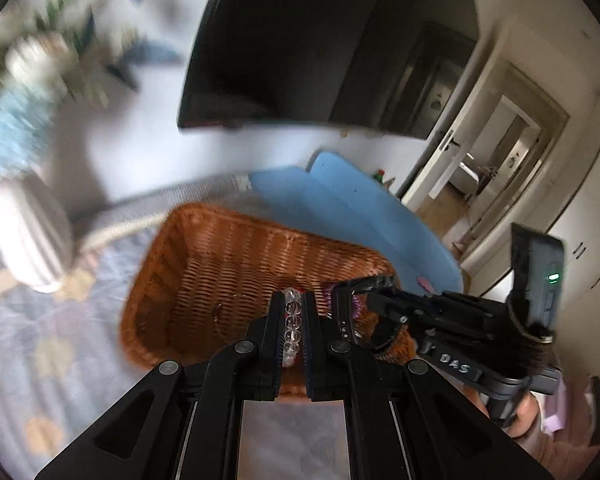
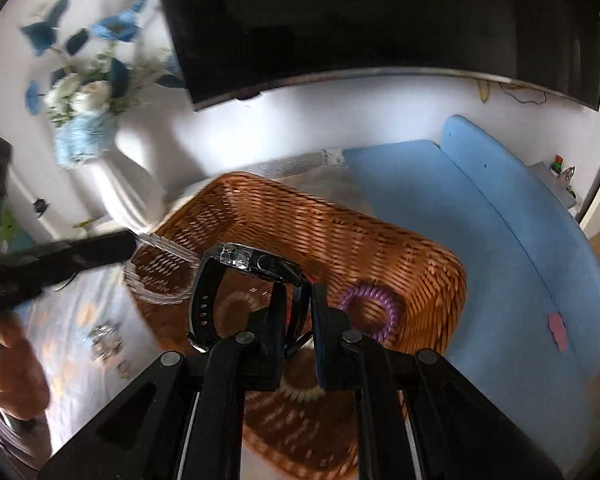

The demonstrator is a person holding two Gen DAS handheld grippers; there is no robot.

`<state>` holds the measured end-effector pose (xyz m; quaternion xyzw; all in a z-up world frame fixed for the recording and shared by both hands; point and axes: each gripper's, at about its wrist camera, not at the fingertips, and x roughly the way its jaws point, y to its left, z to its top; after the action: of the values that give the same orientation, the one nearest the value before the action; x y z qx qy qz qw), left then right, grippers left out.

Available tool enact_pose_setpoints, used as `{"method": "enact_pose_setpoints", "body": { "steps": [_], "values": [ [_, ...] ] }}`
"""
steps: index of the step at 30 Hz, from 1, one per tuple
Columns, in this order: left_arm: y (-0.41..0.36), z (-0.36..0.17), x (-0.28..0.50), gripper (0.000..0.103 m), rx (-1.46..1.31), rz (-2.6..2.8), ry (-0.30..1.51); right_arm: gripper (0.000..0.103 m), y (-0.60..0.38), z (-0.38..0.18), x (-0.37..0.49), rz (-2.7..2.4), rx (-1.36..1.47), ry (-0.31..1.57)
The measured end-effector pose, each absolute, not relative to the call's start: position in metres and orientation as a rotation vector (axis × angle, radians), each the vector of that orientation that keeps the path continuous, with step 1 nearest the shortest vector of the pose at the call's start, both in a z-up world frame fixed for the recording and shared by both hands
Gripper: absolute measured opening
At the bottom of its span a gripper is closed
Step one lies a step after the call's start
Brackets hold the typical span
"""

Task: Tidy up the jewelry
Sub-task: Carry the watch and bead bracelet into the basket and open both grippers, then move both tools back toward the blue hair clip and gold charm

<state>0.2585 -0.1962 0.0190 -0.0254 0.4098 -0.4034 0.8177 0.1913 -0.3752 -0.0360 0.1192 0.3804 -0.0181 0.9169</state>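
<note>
The left gripper (image 1: 293, 312) has its jaws pinched on a bracelet of clear beads (image 1: 291, 326), which runs lengthwise between the two pads and pokes out past their far tips. It hangs over the near part of a brown wicker basket (image 1: 228, 256). The right gripper (image 2: 296, 308) has its jaws closed on the strap of a black wristwatch (image 2: 252, 262); the watch case sticks up beyond the fingertips and the strap loops down to the left. This gripper also sits above the basket (image 2: 340, 224), in which a purple coiled hair tie (image 2: 370, 312) lies near the right wall. In the left wrist view the right gripper (image 1: 364, 286) shows just to the right, with the watch in its grip. The basket rests on a worktop (image 2: 80, 320) with a pale patterned cover. To the far left stands a white vase (image 2: 120, 184) of blue and white flowers; a dark screen (image 2: 380, 20) hangs on the far wall, and a blue padded surface (image 2: 480, 208) lies to the right of the basket.
</note>
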Motion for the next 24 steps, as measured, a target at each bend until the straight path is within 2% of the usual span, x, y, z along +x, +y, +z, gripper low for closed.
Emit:
{"method": "enact_pose_setpoints", "body": {
  "steps": [7, 16, 19, 22, 24],
  "values": [
    [-0.202, -0.04, 0.305, 0.007, -0.107, -0.843, 1.026, 0.013, -0.377, -0.056, 0.226, -0.045, 0.25, 0.856],
    [-0.203, -0.048, 0.304, 0.008, 0.142, -0.633, 0.972, 0.015, -0.357, -0.081, 0.267, -0.047, 0.279, 0.972],
    [-0.202, -0.042, 0.296, 0.014, 0.181, -0.618, 0.952, 0.015, -0.36, -0.072, 0.261, -0.086, 0.274, 0.925],
    [-0.192, -0.027, 0.286, 0.029, 0.196, -0.585, 0.923, 0.017, -0.361, -0.059, 0.249, -0.112, 0.249, 0.893],
    [-0.176, -0.011, 0.278, 0.03, 0.182, -0.558, 0.896, 0.017, -0.359, -0.047, 0.236, -0.106, 0.256, 0.871]
  ]
}}
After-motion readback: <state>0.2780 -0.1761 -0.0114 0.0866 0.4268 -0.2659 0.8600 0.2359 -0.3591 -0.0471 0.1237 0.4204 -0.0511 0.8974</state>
